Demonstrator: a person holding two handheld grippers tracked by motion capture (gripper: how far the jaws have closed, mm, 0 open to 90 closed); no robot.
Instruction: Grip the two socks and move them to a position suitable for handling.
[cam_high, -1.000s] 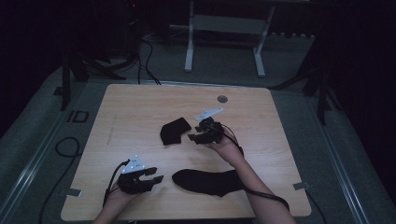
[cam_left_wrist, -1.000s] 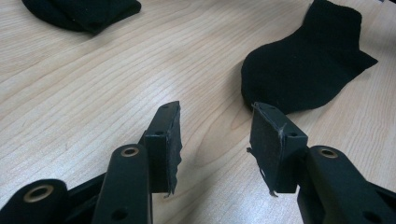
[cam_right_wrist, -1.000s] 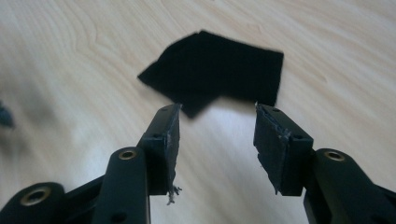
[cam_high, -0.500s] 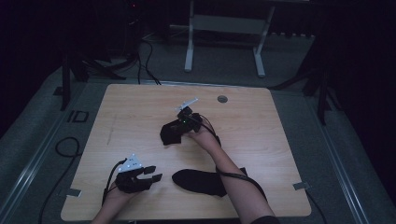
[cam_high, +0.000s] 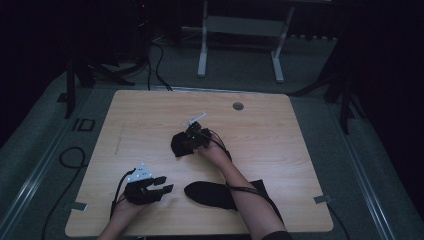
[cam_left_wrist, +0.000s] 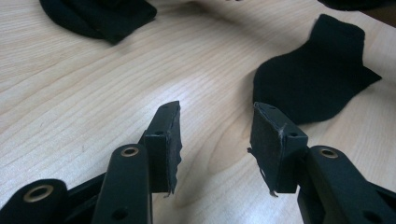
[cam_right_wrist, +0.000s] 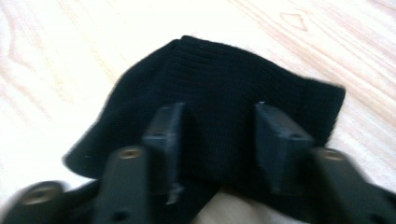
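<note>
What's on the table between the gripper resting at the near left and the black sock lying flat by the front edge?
Nothing: between the left gripper and the flat black sock there is bare wood of the table. The high view and the left gripper view both show it.

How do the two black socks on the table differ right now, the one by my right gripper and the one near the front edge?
The mid-table sock lies bunched and compact, while the front sock lies stretched out long and flat. The right gripper is down over the mid-table sock, its jaws just closing astride the fabric; the front sock lies partly under the right forearm, with the left gripper open beside it, gripping nothing. Both are black knit socks on the wooden table.
</note>
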